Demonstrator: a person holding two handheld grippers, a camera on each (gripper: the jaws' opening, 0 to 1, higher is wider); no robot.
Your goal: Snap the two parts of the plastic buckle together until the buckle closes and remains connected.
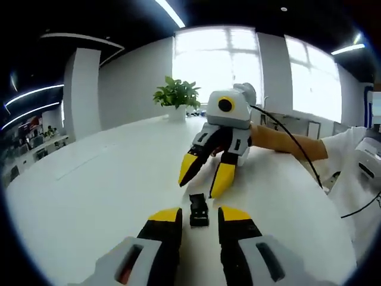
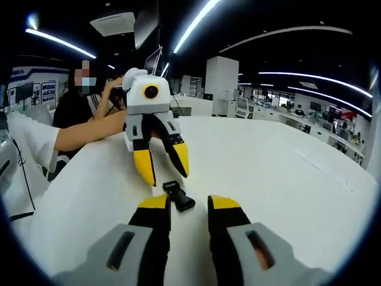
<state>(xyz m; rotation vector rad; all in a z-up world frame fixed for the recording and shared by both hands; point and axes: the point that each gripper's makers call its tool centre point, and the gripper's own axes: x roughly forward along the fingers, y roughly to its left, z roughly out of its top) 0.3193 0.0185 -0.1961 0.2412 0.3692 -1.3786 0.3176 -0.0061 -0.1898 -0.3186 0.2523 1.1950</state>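
A small black plastic buckle (image 1: 199, 211) is seen lying on the white bench (image 1: 89, 190), well in from its edges, directly between the two hand-held grippers. In the left gripper view it rests just ahead of the left hand-held gripper (image 1: 199, 215), in line with the gap between the yellow-tipped jaws; its long axis runs roughly along that gripper's pointing direction, toward the right hand-held gripper (image 1: 202, 179) facing it. In the right gripper view the same buckle (image 2: 178, 196) is found just ahead of the right hand-held gripper (image 2: 188, 204), slanted slightly across the gap, with the left hand-held gripper (image 2: 162, 170) hovering just beyond it.

Both grippers are spread apart and nothing is grasped by either. Both sets of tips are near the buckle; neither is clearly nearer. Whether the two buckle halves are already joined or merely lying end to end cannot be told; the piece is small and dark. If still separate, each end would probably be taken by the gripper facing it and pressed inward along the long axis.
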